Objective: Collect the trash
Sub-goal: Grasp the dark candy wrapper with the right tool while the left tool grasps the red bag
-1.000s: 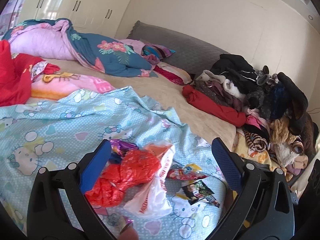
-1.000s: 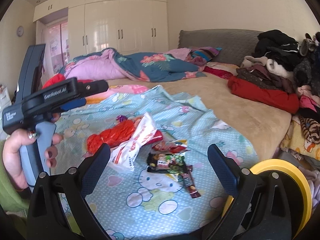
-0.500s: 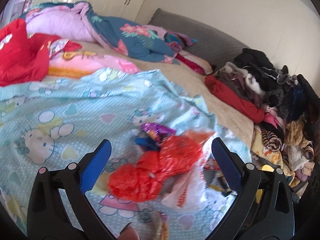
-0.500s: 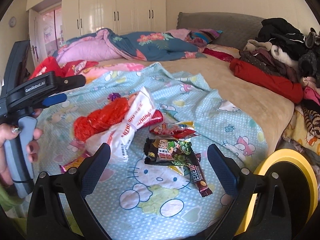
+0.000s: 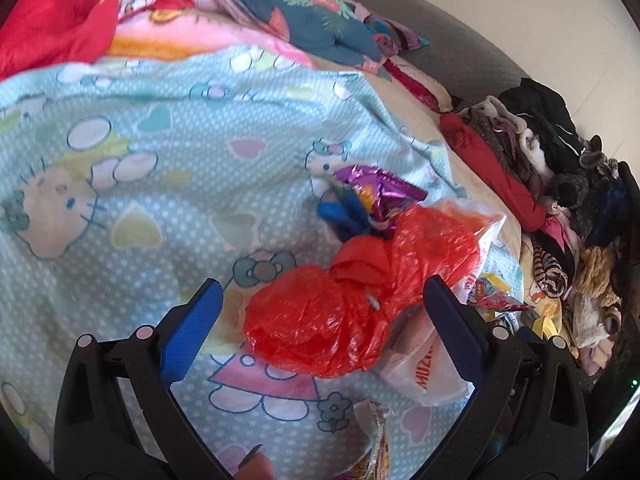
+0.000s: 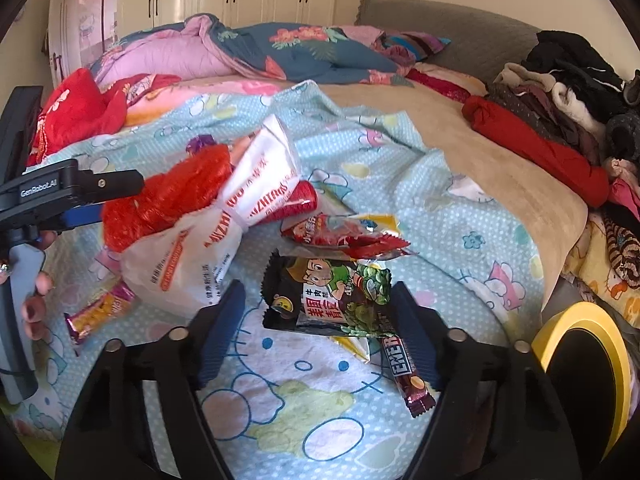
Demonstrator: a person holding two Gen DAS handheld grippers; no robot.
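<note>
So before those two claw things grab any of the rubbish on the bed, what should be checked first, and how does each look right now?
1. Left gripper open around the red plastic bag: ok.
2. Right gripper has just been closing, the dark snack packet between its fingers; pads pressing on it: cannot tell.
3. Blanket clear of the right pads: cannot tell.
4. Brown candy bar wrapper clear of the right grip: not ok, it lies against the finger.
5. Yellow-rimmed bin within view: ok.
</note>
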